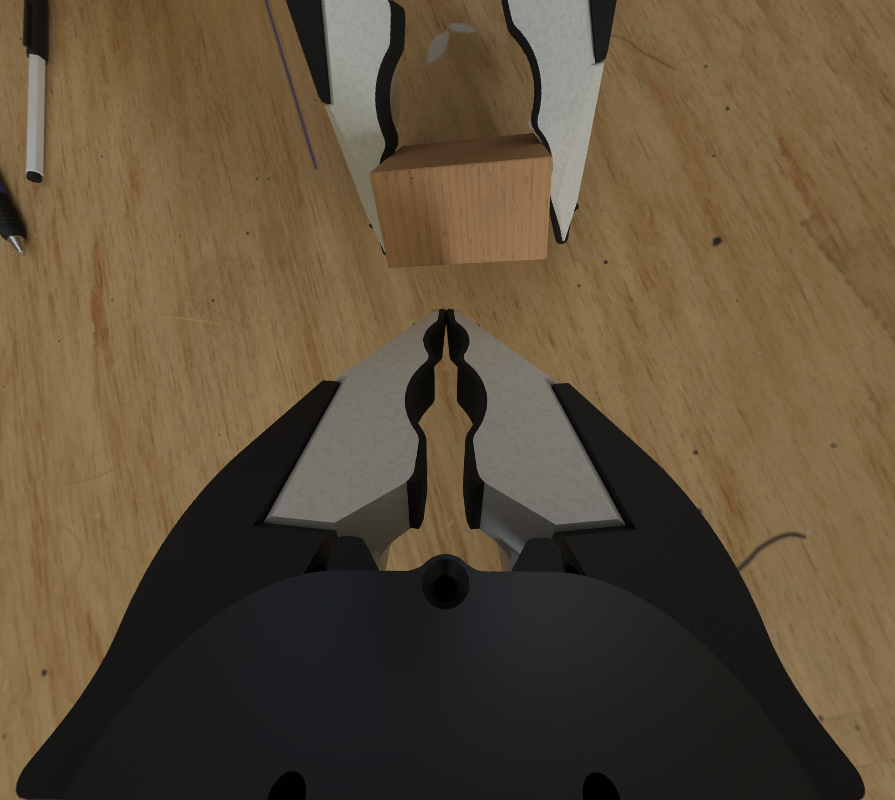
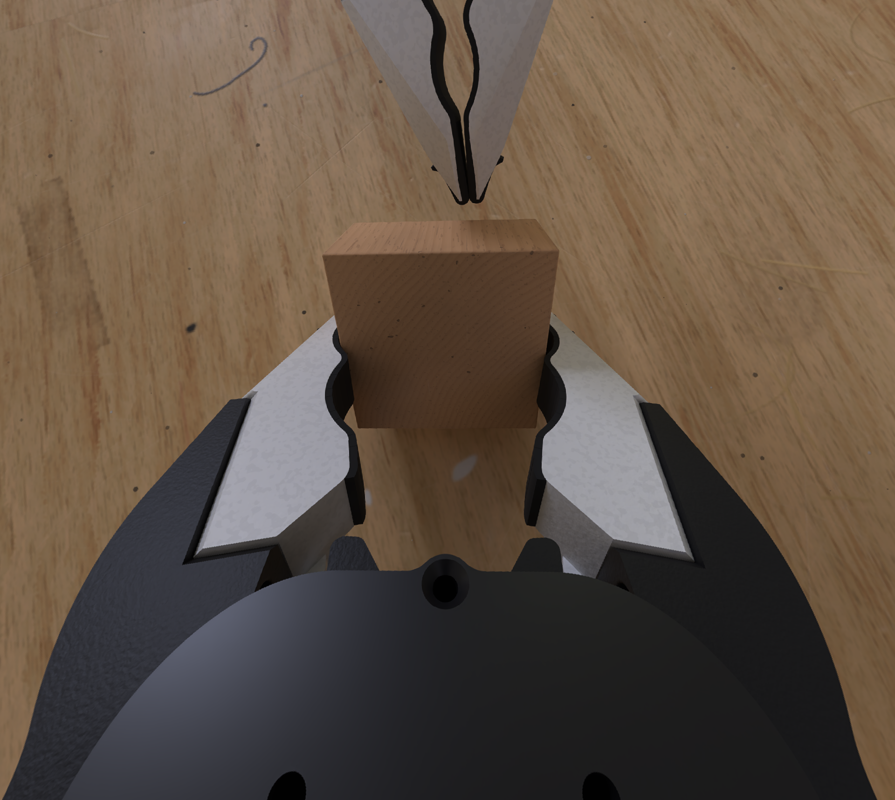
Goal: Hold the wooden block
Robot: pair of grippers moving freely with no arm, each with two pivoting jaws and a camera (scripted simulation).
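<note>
At frame centre, above wooden desk (image 2: pixel 145 341): wooden block (image 2: pixel 443 331) clamped in right gripper (image 2: pixel 443 341); left gripper (image 1: pixel 445 312) closed, empty, just short of block; pens (image 1: pixel 35 89) upper left.

The wooden block (image 1: pixel 465 205) is warm tan with fine straight grain, darker brown on its shaded face (image 2: pixel 443 341). Both grippers have black shells and speckled off-white fingers (image 2: pixel 285 452) edged in black. The table (image 1: pixel 145 341) is streaked, dark-flecked light wood. A white pen (image 1: pixel 35 84) has a black cap; another (image 1: pixel 9 215), mostly cut off, looks dark blue.
</note>
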